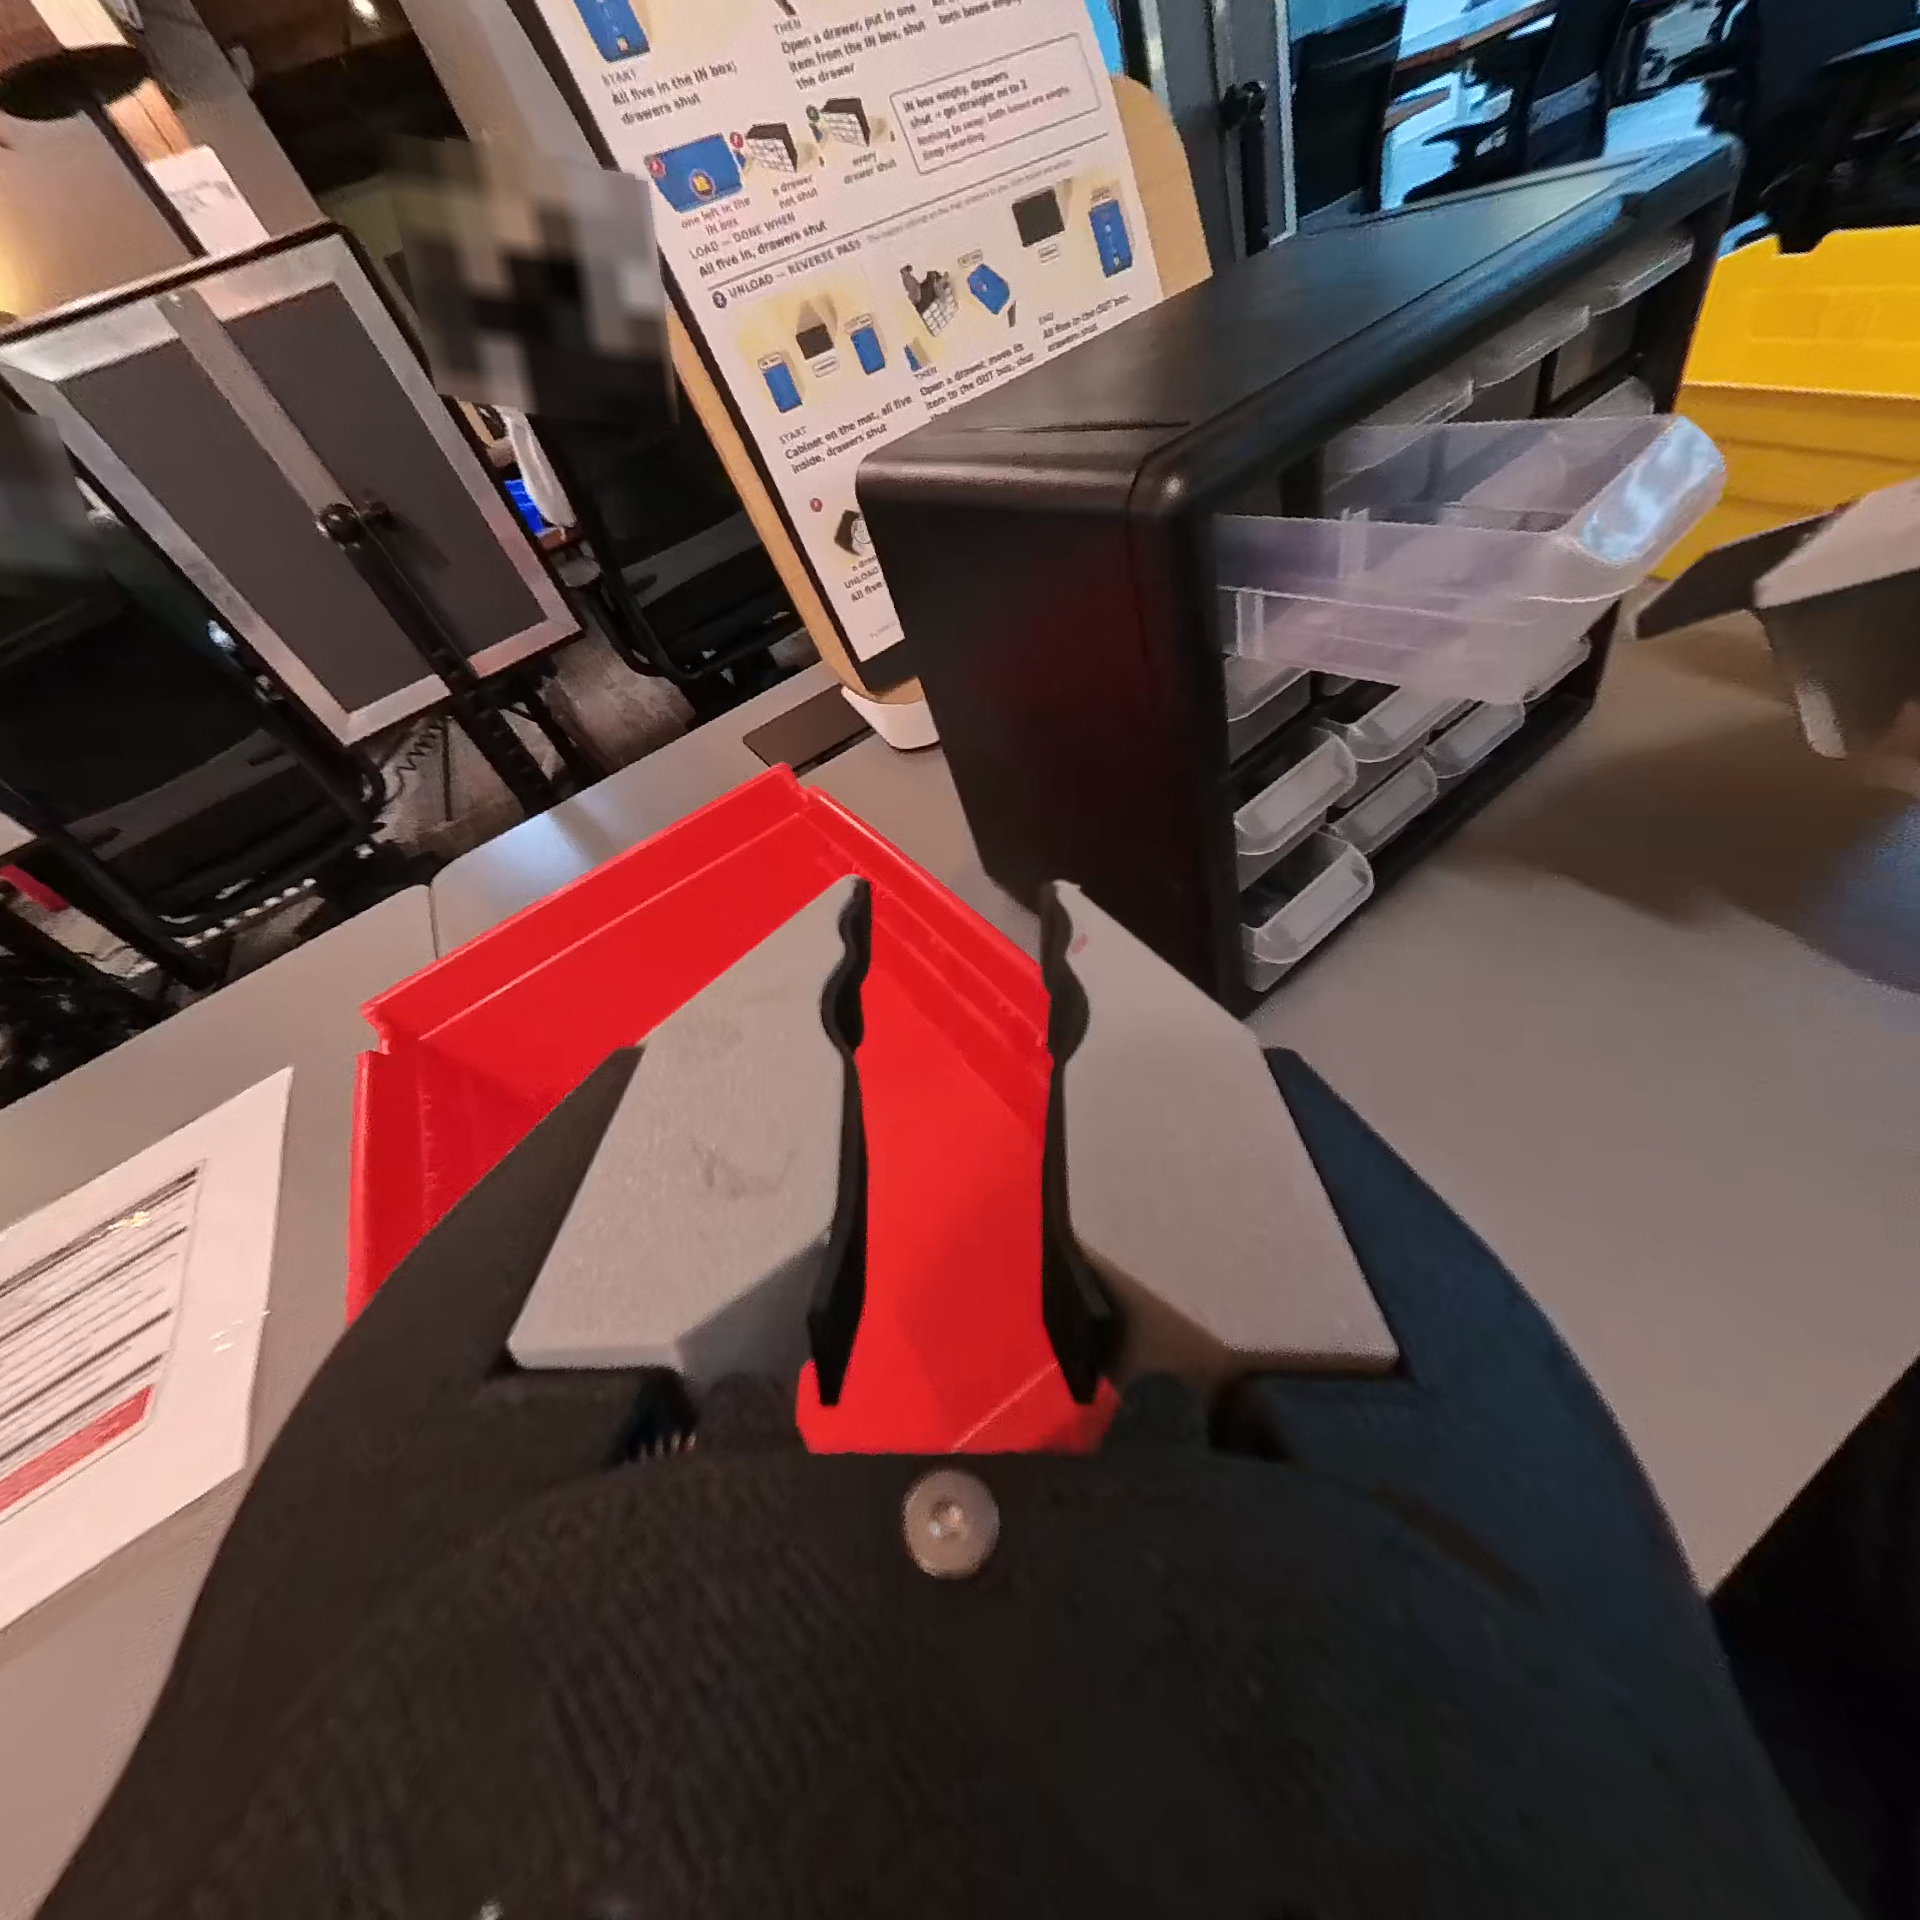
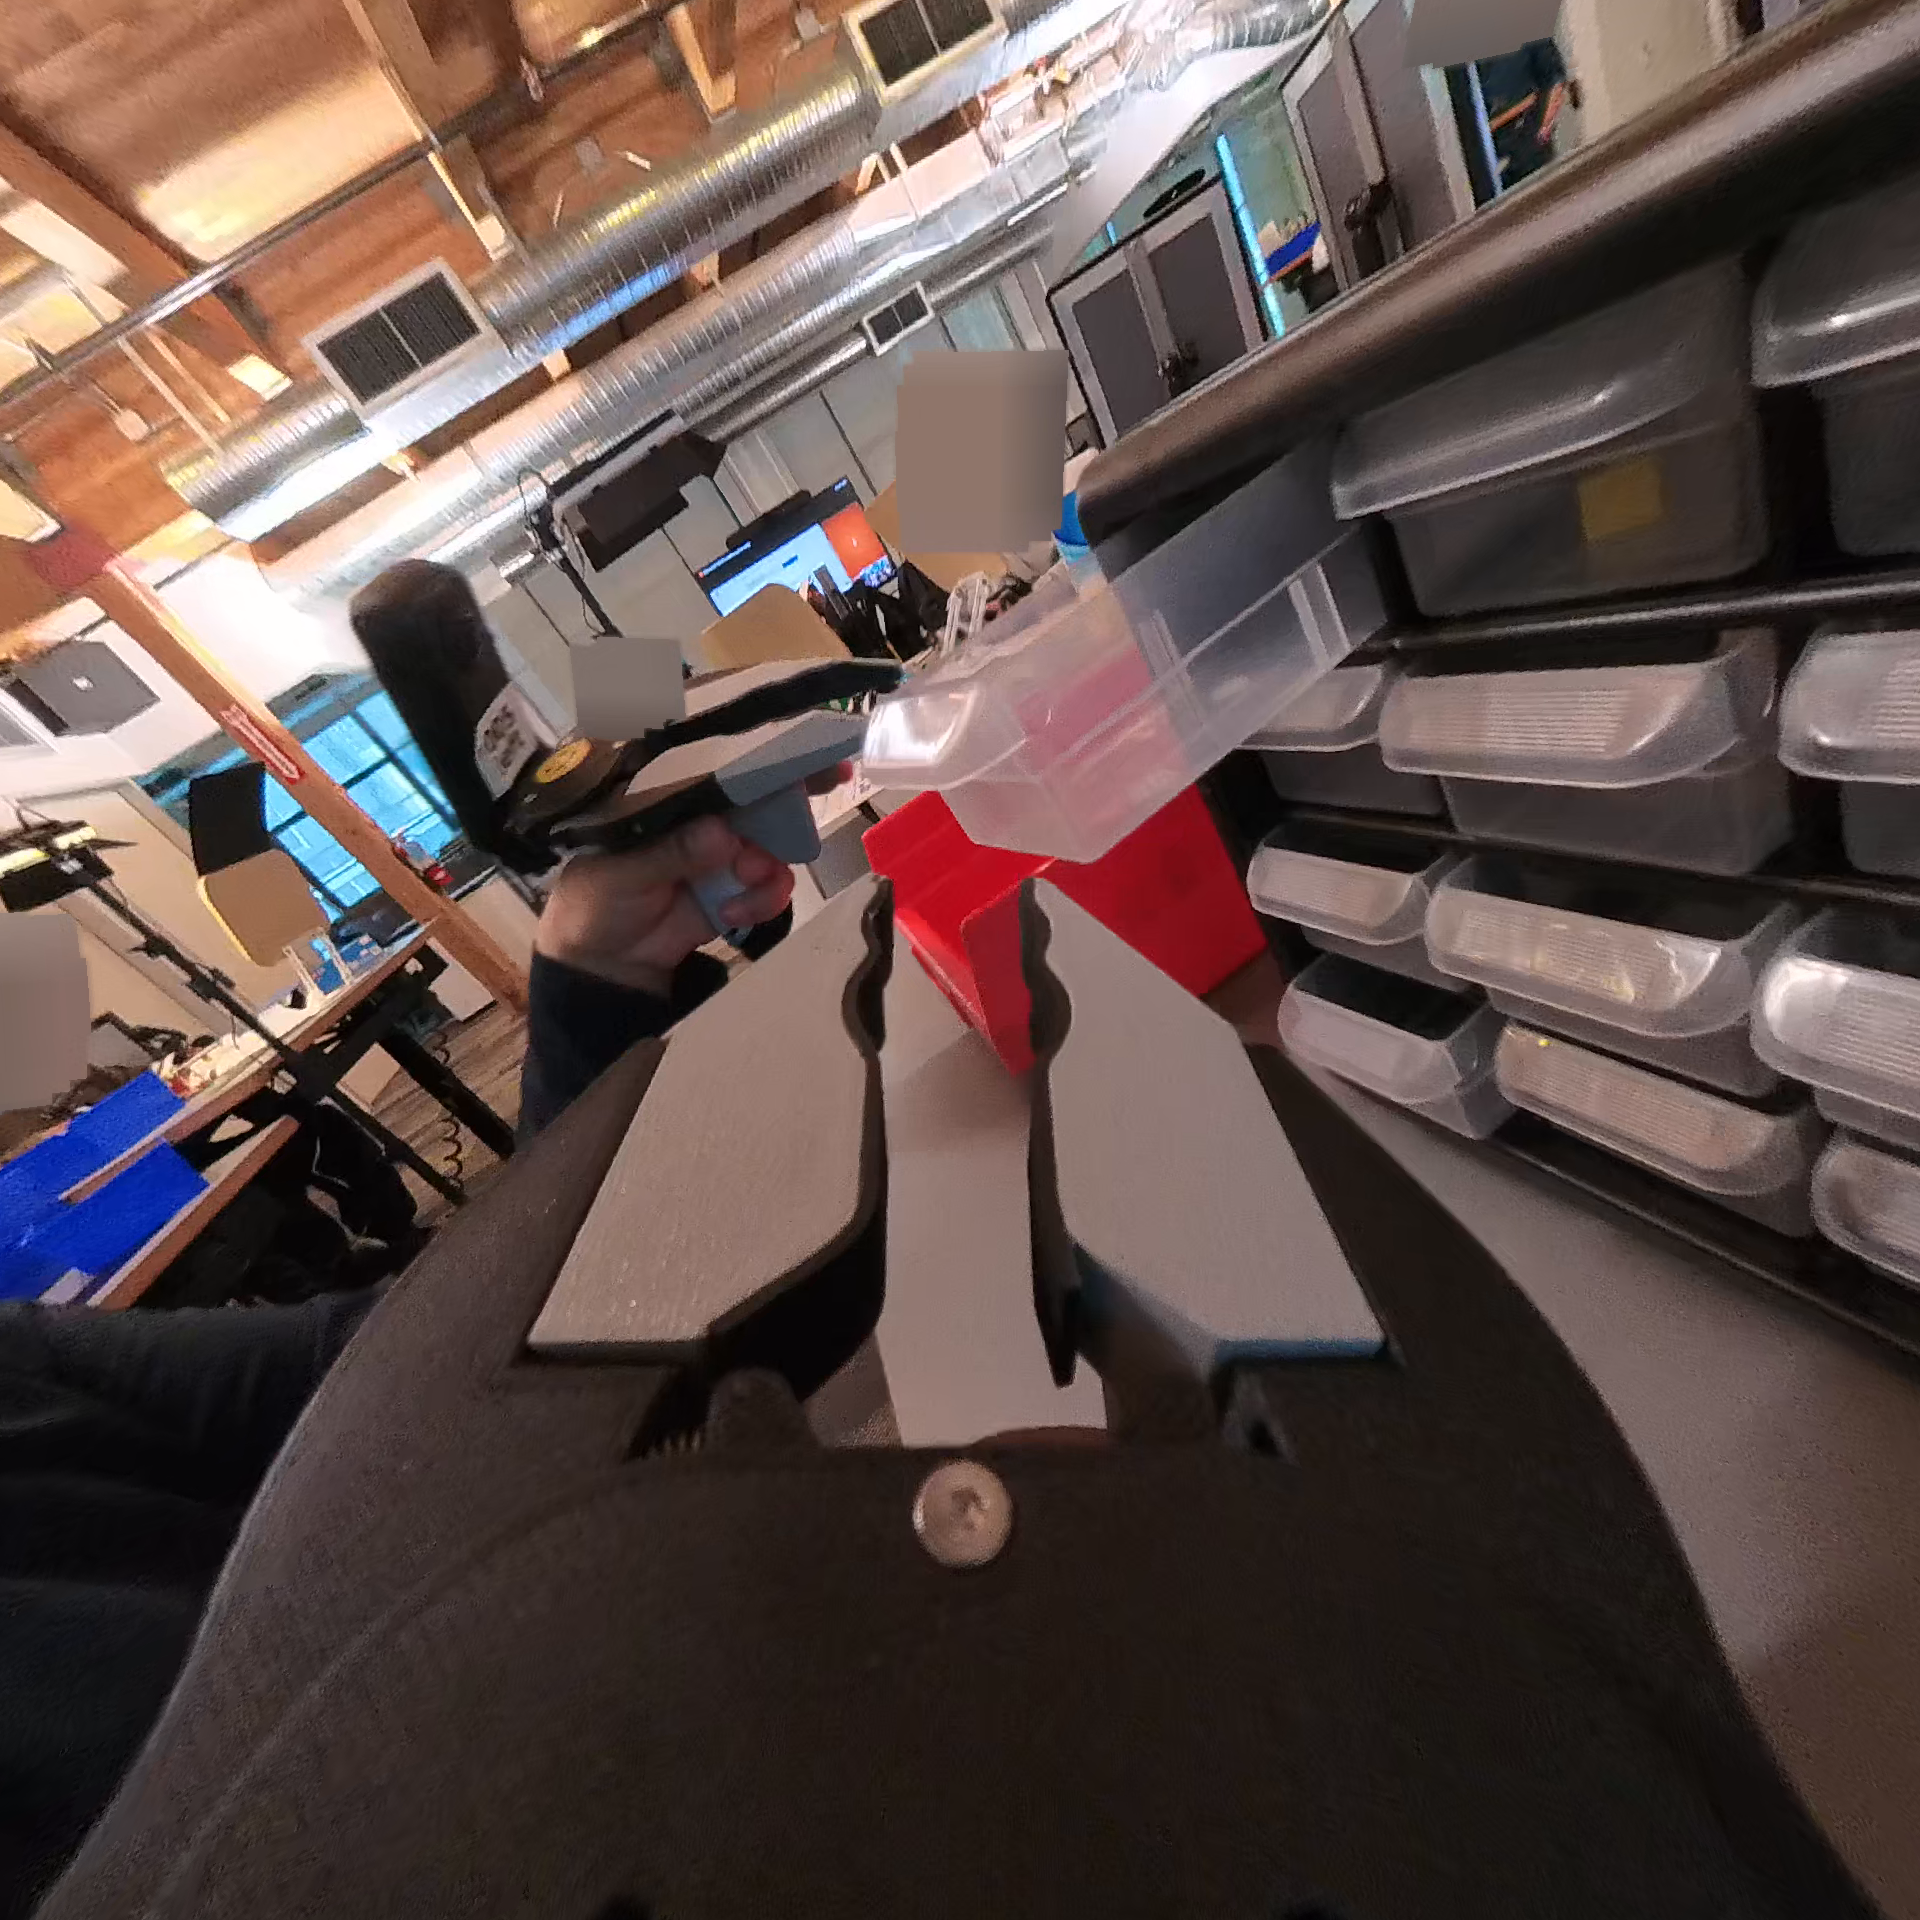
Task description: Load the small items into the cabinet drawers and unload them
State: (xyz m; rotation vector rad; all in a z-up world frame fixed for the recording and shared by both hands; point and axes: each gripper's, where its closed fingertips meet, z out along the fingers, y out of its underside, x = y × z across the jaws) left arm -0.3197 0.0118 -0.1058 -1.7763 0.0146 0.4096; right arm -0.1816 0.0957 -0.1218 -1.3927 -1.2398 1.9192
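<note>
My left gripper (image 1: 954,914) is open with nothing between its pads and hovers over a red bin (image 1: 623,935) on the grey table. To its right stands a black cabinet (image 1: 1039,623) with several clear drawers. One upper drawer (image 1: 1475,530) is pulled far out. My right gripper (image 2: 956,914) is open with nothing in it, low in front of the cabinet (image 2: 1455,332) and below the pulled-out drawer (image 2: 1091,727). The red bin (image 2: 1143,904) lies beyond it. The left gripper (image 2: 831,727), held in a hand, shows beside the drawer's front. The right gripper (image 1: 1766,582) shows at the edge of the left wrist view.
An instruction board (image 1: 883,260) stands behind the cabinet. A printed sheet (image 1: 104,1330) lies left of the red bin. A yellow bin (image 1: 1808,364) sits behind the cabinet at right. The table's front edge (image 1: 1766,1507) runs at lower right. Blue bins (image 2: 83,1174) sit on a far table. One gripper's finger ends stand about 15 cm off the other's. About 10 cm separates my right fingertips from the cabinet (image 2: 1455,332). My left wrist view (image 1: 1409,364) looks at it from another angle.
</note>
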